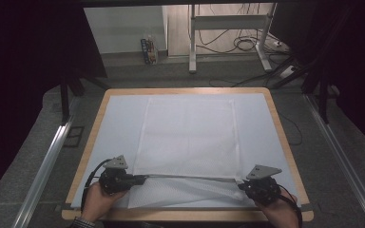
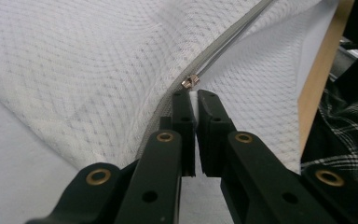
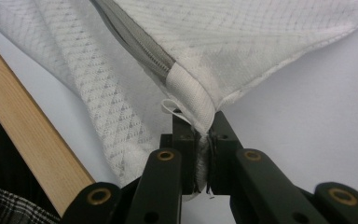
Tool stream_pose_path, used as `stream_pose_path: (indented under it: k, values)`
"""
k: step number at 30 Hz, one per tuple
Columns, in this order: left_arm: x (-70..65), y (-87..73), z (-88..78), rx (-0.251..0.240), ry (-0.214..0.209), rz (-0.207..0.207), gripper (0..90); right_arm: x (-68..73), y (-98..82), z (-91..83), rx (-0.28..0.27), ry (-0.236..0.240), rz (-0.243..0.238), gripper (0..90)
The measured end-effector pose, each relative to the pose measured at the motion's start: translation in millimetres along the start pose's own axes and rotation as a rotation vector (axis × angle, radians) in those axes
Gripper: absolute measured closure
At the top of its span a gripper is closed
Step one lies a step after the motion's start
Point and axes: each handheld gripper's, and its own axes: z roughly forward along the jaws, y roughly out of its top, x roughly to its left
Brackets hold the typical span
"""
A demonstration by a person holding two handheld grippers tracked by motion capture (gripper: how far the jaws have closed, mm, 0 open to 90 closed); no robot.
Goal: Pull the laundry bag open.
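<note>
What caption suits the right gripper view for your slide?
Right gripper clamps the white mesh bag at its corner, beside the grey zipper's end.

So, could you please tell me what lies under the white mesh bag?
A pale sheet covers the wooden table beneath the mesh bag; whatever lies directly under its middle is hidden.

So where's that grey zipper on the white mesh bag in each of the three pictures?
High view: the zipper runs level across the mesh bag near the front edge, between both grippers.
Left gripper view: it slants from the top right down to the jaws.
Right gripper view: upper left, ending above the jaws.
Shared landmark: the wooden table edge.
</note>
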Motion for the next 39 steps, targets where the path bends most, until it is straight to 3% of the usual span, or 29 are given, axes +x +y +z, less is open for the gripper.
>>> stream_pose_path:
  k: [19, 29, 39]
  values:
    - [7.1, -15.6, -17.1, -0.01, 0.031, -0.041, 87.0, 0.2, 0.3, 0.5, 0.001, 0.002, -0.002, 83.6]
    - [7.8, -20.1, -21.8, -0.01, 0.031, -0.041, 86.9, 1.4, 0.9, 1.4, 0.007, 0.006, -0.005, 83.7]
    - [9.3, -23.8, -26.1, -0.004, 0.06, -0.046, 87.2, 1.9, 1.4, 1.5, 0.016, 0.001, -0.002, 84.2]
